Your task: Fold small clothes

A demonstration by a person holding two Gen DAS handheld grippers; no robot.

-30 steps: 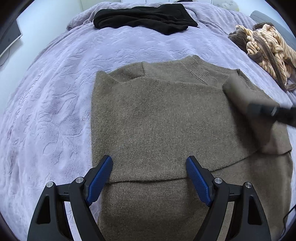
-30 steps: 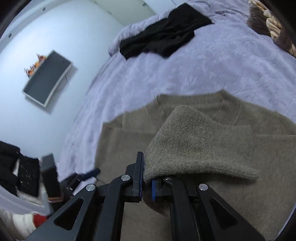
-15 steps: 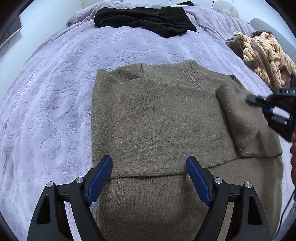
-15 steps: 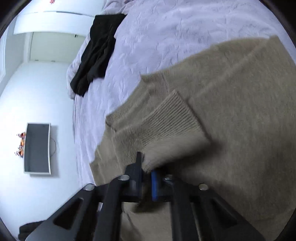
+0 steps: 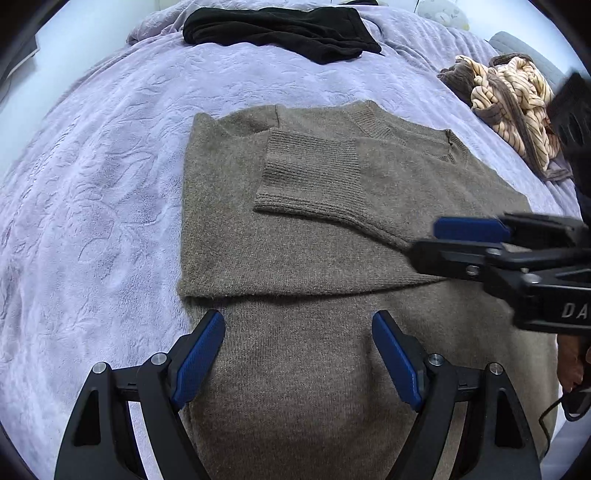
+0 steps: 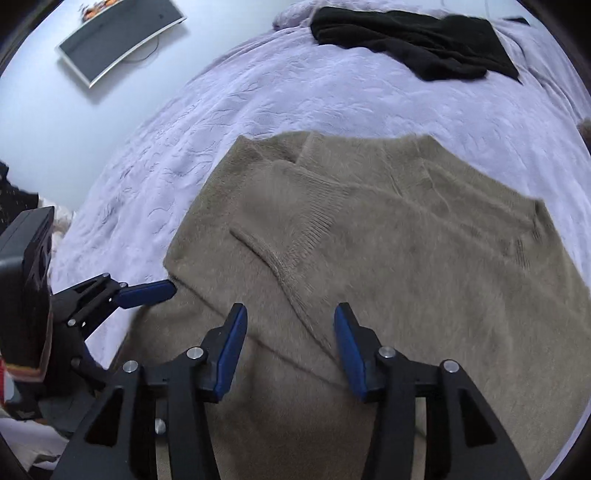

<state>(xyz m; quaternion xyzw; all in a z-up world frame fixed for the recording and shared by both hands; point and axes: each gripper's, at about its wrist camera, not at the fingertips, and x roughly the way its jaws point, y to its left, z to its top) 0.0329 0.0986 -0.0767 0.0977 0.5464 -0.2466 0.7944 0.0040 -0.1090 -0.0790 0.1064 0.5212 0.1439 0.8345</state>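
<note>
Change: a second ago the right gripper [image 6: 290,352] pinched the brown sweater's [image 5: 314,236] sleeve [image 5: 310,177] and carried it in the air; now the sleeve lies flat across the chest, ribbed cuff toward the left side, and the jaws have let go.
Right gripper: blue pads spread wide, nothing between them but the knit below; in the left wrist view it [image 5: 439,240] reaches in from the right, just beside the sleeve's lower edge.
Left gripper: jaws [image 5: 297,360] spread as before, hovering over the sweater's lower part, just short of the folded edge that crosses between the pads.
Left gripper, from the right wrist view: one blue fingertip [image 6: 147,293] sits at the sweater's left edge; whether it touches the knit cannot be told.
Sweater: spread on the lilac bedspread [image 5: 110,147], neckline away from both cameras, both sleeves folded in over the body.
Background: a black garment [image 5: 280,27] at the far end of the bed; a striped cream-and-brown garment [image 5: 513,107] bunched at the right edge; a curved monitor [image 6: 118,40] on the wall.
</note>
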